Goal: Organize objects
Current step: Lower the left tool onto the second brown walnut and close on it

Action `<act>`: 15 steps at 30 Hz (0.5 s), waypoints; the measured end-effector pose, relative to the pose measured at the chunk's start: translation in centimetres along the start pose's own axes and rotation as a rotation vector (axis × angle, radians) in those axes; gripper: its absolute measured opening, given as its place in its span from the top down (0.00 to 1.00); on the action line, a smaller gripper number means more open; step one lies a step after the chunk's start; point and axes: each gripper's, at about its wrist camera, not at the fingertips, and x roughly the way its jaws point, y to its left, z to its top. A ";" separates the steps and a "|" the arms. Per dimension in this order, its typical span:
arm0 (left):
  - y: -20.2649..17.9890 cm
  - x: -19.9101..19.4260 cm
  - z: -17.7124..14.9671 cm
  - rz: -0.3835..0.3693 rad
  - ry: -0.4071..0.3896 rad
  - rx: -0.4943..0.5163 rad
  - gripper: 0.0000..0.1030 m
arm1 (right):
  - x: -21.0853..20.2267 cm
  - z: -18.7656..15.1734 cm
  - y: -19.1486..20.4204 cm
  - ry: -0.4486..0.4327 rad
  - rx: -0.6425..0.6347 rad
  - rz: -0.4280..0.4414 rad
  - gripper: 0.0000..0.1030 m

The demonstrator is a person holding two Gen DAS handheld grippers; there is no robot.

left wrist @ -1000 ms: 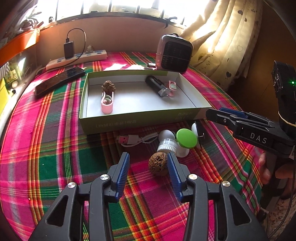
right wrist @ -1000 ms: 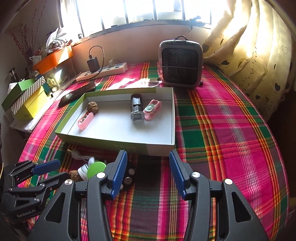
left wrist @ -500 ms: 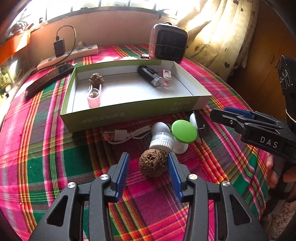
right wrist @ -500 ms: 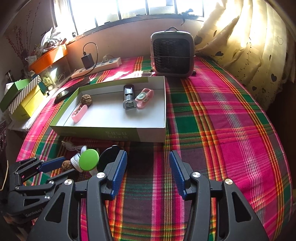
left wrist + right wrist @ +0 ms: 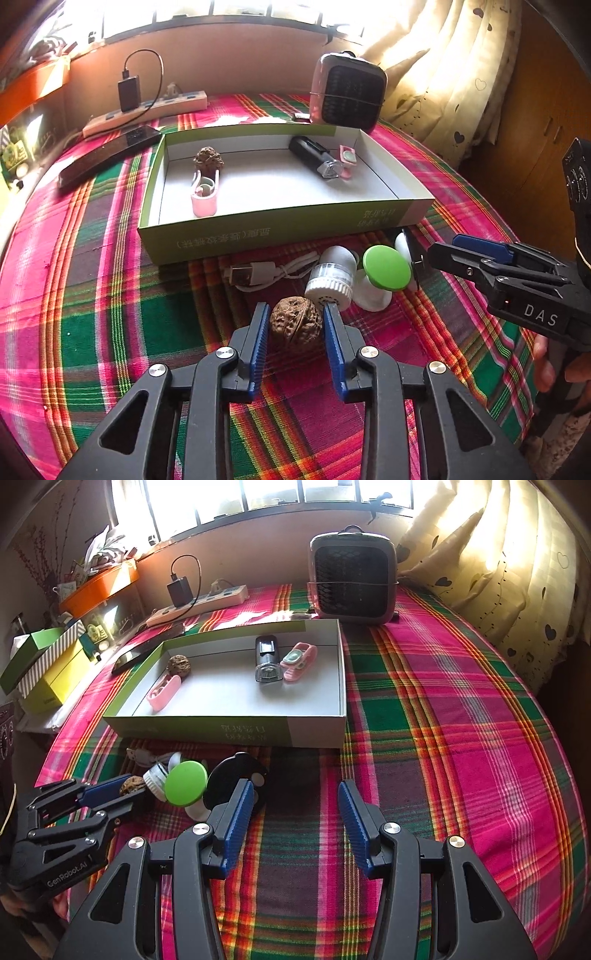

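A brown walnut [image 5: 295, 325] lies on the plaid cloth between the blue pads of my left gripper [image 5: 295, 325], which has closed in on it; the pads sit at its sides, contact unclear. It also shows in the right wrist view [image 5: 130, 786]. Beside it lie a white brush head [image 5: 330, 282], a green-capped white piece [image 5: 386, 263], a white USB cable [image 5: 255, 273] and a black round device [image 5: 236, 779]. The green-sided box [image 5: 280, 229] holds another walnut [image 5: 208, 158], a pink case [image 5: 204, 195], a black device [image 5: 314, 157] and a pink clip [image 5: 347, 158]. My right gripper [image 5: 293, 812] is open and empty.
A small heater [image 5: 352, 581] stands behind the box. A power strip with a charger [image 5: 195, 603] and a dark phone [image 5: 110, 157] lie at the back left. Green and yellow boxes [image 5: 44, 668] stand at the far left. A curtain [image 5: 498, 572] hangs on the right.
My left gripper has moved forward around the walnut and its jaws have narrowed onto it. The right gripper has shifted slightly and stays open.
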 end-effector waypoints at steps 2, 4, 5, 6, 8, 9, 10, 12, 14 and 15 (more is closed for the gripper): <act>0.4 -0.1 0.0 0.000 -0.002 -0.008 0.73 | -0.1 -0.2 0.2 -0.002 -0.007 -0.001 0.52; 0.7 -0.1 -0.1 -0.005 -0.003 -0.019 0.73 | -0.3 -0.4 0.3 -0.005 -0.012 0.006 0.52; 0.8 -0.2 -0.1 -0.002 -0.004 -0.020 0.73 | -0.4 -0.5 0.4 -0.008 -0.014 0.011 0.52; 0.9 -0.2 -0.1 0.003 -0.006 -0.019 0.73 | -0.6 -0.7 0.5 -0.014 -0.018 0.019 0.52; 1.3 -0.3 -0.2 0.004 -0.007 -0.023 0.73 | -0.8 -0.9 0.9 -0.022 -0.033 0.025 0.52; 1.4 -0.3 -0.2 0.006 -0.006 -0.026 0.73 | -0.8 -0.9 1.1 -0.020 -0.041 0.024 0.52; 1.7 -0.3 -0.2 0.014 -0.006 -0.031 0.73 | -0.8 -1.0 1.3 -0.019 -0.049 0.027 0.52; 2.2 -0.4 -0.3 0.014 -0.008 -0.044 0.73 | -0.7 -1.3 1.7 -0.015 -0.059 0.036 0.51; 2.6 -0.6 -0.4 0.014 -0.010 -0.050 0.73 | -0.4 -1.5 2.1 -0.010 -0.073 0.029 0.47; 2.8 -0.7 -0.5 0.018 -0.010 -0.051 0.73 | -0.2 -1.7 2.4 -0.005 -0.082 0.020 0.46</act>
